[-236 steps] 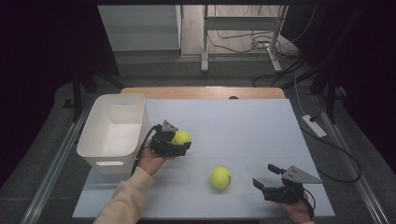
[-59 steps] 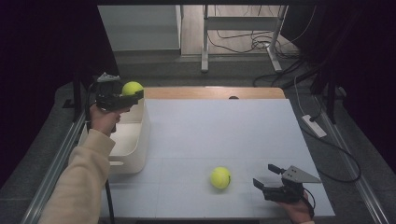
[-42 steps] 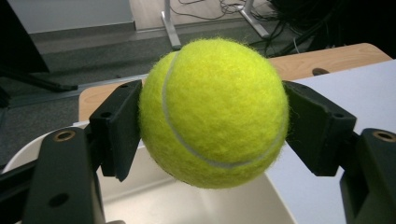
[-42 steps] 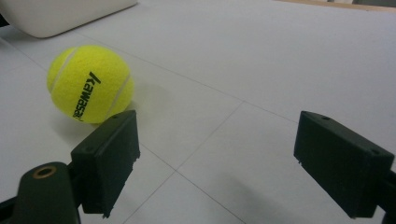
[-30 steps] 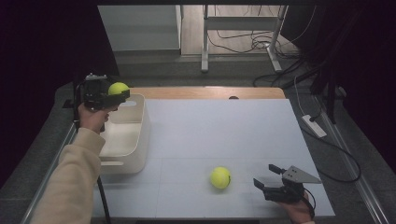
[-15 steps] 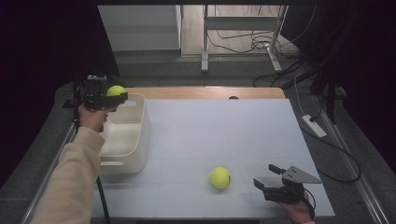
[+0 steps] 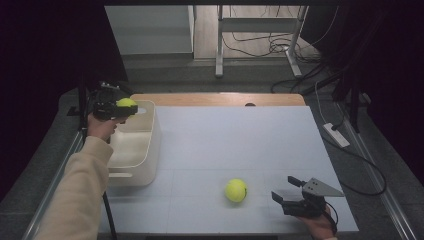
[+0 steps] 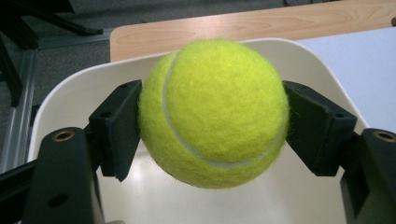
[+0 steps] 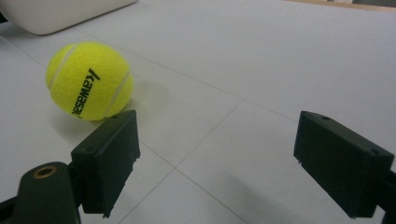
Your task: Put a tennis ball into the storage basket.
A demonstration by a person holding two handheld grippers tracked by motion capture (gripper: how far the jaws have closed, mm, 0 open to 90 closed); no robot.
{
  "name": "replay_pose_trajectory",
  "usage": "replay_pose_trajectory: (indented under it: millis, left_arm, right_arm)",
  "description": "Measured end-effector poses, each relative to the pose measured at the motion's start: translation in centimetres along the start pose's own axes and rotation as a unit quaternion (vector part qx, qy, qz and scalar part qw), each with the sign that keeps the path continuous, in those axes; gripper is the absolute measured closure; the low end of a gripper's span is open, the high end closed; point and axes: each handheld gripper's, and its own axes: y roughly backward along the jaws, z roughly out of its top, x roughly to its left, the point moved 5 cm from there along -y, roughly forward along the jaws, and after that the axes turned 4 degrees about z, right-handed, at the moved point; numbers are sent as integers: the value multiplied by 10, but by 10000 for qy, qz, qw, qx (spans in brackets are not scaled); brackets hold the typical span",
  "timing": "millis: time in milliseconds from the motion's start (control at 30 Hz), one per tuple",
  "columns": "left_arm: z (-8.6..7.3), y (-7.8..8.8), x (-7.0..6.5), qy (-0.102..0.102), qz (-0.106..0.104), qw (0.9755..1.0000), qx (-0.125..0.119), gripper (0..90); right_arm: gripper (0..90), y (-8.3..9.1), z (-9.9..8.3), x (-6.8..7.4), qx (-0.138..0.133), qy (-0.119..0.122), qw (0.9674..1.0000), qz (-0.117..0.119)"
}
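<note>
While the left gripper (image 7: 120, 106) pinches one tennis ball (image 8: 214, 112) over the white bin's (image 7: 150, 145) far corner, release risks a bounce off the rim onto the floor. Right gripper (image 9: 219, 158) rests wide open, empty, beside the second ball (image 9: 88, 80) on the table (image 7: 240, 145).

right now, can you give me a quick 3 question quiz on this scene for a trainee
1. True or false: the left gripper is shut on a tennis ball.
2. What is directly under that held ball? A) white bin B) bare table C) floor
3. What lies on the table near the open right gripper?

Key:
1. True.
2. A.
3. A second tennis ball, untouched.
</note>
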Motion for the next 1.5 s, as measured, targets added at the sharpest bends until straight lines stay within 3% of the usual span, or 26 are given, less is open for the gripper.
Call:
replay_pose_trajectory:
  millis: [400,433,500,633,767,1033,1200,1333,1433,1500]
  left_arm:
    - [0,2,2,16,83,10000,-26,257]
    - [1,4,4,93,188,9997,-131,244]
    - [3,7,4,171,208,9993,-255,209]
    - [7,18,-1,262,-142,9984,-483,81]
    - [7,25,-7,134,-439,9973,-566,64]
    - [4,38,-19,-2,-937,9923,-804,64]
    - [2,46,-28,-115,-1166,9889,-912,67]
    - [1,52,-38,-146,-1499,9834,-1013,74]
    - [2,54,-41,-164,-1572,9818,-1058,75]
    - [3,57,-46,-203,-1669,9792,-1134,76]
  right_arm:
    - [141,0,0,0,12,5,10000,-6]
    - [141,0,0,0,1,0,10000,0]
    - [141,0,0,0,-3,-3,10000,1]
    - [141,0,0,0,-1,-7,10000,5]
    - [141,0,0,0,-1,1,10000,0]
    - [141,-1,0,-2,-16,-48,10000,-15]
    - [141,-2,1,-4,-48,-63,10000,-25]
    - [140,-2,1,-4,-40,-86,10000,-28]
    - [141,-1,1,-4,-67,-104,9999,-29]
    - [141,-1,1,-5,-66,-112,9999,-40]
